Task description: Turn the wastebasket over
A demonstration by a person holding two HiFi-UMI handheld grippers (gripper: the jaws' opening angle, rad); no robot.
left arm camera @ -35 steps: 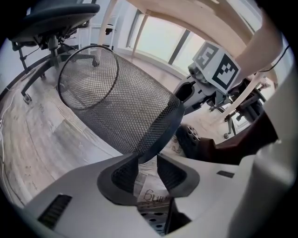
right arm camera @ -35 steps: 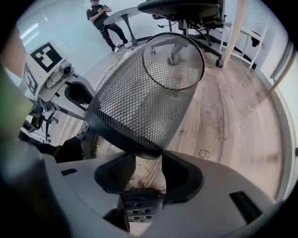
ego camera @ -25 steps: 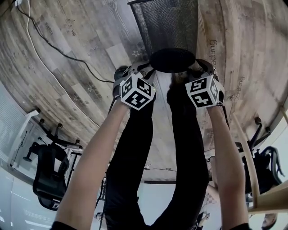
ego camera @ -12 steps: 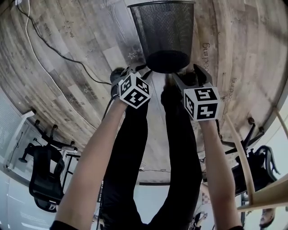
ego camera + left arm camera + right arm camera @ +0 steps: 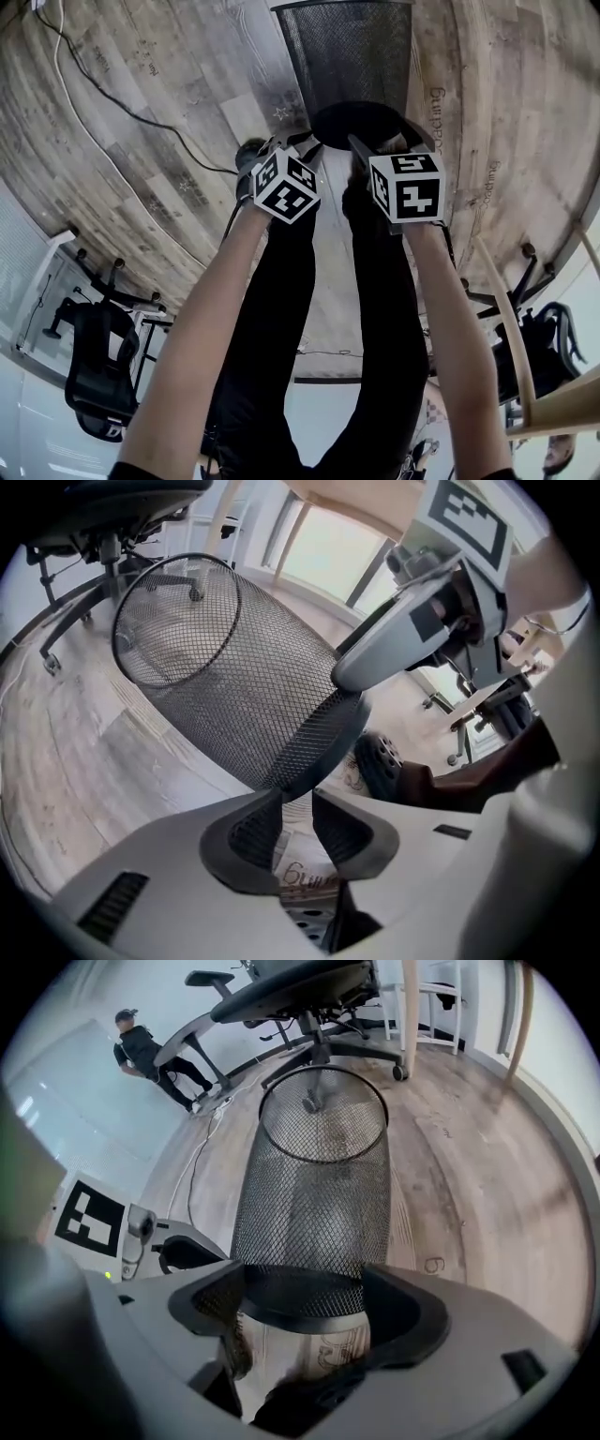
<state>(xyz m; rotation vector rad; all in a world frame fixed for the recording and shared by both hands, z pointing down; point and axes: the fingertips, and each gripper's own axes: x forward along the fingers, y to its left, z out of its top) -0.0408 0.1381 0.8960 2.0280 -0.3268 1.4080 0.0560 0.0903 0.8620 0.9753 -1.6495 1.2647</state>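
The black mesh wastebasket (image 5: 349, 58) is tipped with its solid base (image 5: 361, 124) toward me and its open rim (image 5: 323, 1115) pointing away over the wood floor. My left gripper (image 5: 286, 146) is at the base's left edge. In the left gripper view the left gripper (image 5: 295, 825) is shut on the basket's bottom edge (image 5: 314, 761), which runs in between its pads. My right gripper (image 5: 371, 142) hovers over the base. Its jaws have just been opening and now stand wide. The base (image 5: 302, 1305) lies between the tips of the right gripper (image 5: 305, 1314), and the pads (image 5: 405, 1314) do not press on it.
A black cable (image 5: 141, 117) snakes over the floor at left. An office chair (image 5: 98, 366) stands at lower left and a wooden frame (image 5: 511, 347) at right. My dark trouser legs (image 5: 319, 309) are below the grippers. In the right gripper view a person (image 5: 150, 1046) and a chair base (image 5: 323, 1040) are beyond the basket.
The right gripper has rolled, so its marker cube shows another face, and it has shifted left toward the base with its jaws spread wide. The left gripper has kept its grip in place.
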